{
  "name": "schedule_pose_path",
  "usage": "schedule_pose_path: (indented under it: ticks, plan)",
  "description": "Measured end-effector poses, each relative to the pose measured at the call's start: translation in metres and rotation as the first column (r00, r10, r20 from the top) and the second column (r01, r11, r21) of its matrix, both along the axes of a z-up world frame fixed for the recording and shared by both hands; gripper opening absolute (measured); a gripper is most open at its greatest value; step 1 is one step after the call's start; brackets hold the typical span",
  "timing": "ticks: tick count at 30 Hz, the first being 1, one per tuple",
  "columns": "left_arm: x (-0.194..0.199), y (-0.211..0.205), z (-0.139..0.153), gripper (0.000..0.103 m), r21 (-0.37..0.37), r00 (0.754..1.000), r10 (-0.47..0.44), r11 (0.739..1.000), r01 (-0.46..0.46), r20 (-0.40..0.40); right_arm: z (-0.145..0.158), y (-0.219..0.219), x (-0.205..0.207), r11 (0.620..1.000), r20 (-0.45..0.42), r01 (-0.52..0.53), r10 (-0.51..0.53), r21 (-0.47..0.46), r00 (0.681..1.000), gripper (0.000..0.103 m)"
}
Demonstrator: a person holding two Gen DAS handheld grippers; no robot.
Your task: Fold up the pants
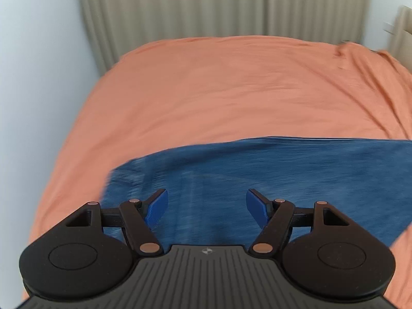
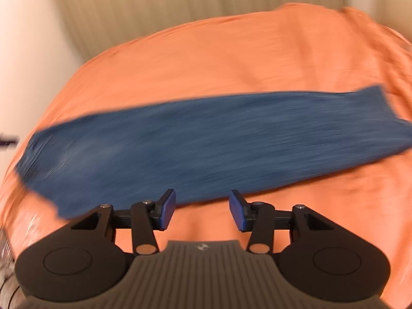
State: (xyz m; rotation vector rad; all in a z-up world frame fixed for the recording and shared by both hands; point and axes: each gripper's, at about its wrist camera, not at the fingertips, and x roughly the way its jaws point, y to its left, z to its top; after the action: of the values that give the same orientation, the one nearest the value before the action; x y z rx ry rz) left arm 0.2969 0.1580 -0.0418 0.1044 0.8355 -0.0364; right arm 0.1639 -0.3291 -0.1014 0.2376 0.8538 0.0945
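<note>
Blue denim pants [image 1: 257, 175] lie flat as one long strip across the orange bed sheet [image 1: 219, 90]. My left gripper [image 1: 207, 206] hovers over their left end, open, with nothing between its blue pads. In the right wrist view the pants [image 2: 206, 149] stretch from the left edge to the far right, and the picture is motion-blurred. My right gripper [image 2: 203, 209] is open above the near edge of the pants, over the sheet [image 2: 231, 64], and its pads hold nothing.
A beige pleated curtain [image 1: 206, 5] hangs behind the bed. A pale wall [image 1: 38, 77] runs along the bed's left side. The sheet bunches into wrinkles at the far right corner [image 1: 360, 59].
</note>
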Motion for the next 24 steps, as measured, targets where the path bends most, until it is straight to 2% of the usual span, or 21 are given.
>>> schedule_pose_path:
  ticks: [3,5,8,11,15,22,24]
  plan:
    - [0.012,-0.037,-0.009,0.081,0.008,0.998,-0.058,0.998,0.058,-0.02,0.007,-0.07,0.006,0.991,-0.004,0.131,-0.131,0.007,0.991,0.041]
    - [0.019,-0.057,-0.017,0.081,0.014,0.996,-0.077,0.997,0.078,-0.032,0.008,-0.118,0.01,0.974,-0.001,0.226,-0.226,0.009,0.974,0.041]
    - [0.032,-0.081,-0.032,0.076,-0.015,0.993,-0.107,0.994,0.107,-0.056,0.008,-0.188,0.012,0.934,0.005,0.355,-0.356,0.049,0.935,0.042]
    - [0.042,-0.106,-0.047,0.076,-0.027,0.987,-0.142,0.99,0.14,-0.073,0.001,-0.253,0.012,0.877,-0.013,0.455,-0.458,0.158,0.889,0.039]
    - [0.057,-0.14,-0.06,0.076,-0.012,0.982,-0.162,0.987,0.162,-0.093,-0.019,-0.291,0.032,0.83,-0.064,0.51,-0.51,0.223,0.858,0.032]
    - [0.076,-0.183,-0.077,0.076,0.031,0.975,-0.182,0.982,0.188,-0.131,-0.069,-0.322,0.061,0.79,-0.15,0.547,-0.527,0.277,0.836,0.032]
    - [0.079,-0.189,-0.083,0.076,0.04,0.973,-0.184,0.981,0.191,-0.14,-0.076,-0.327,0.063,0.778,-0.15,0.545,-0.526,0.312,0.837,0.008]
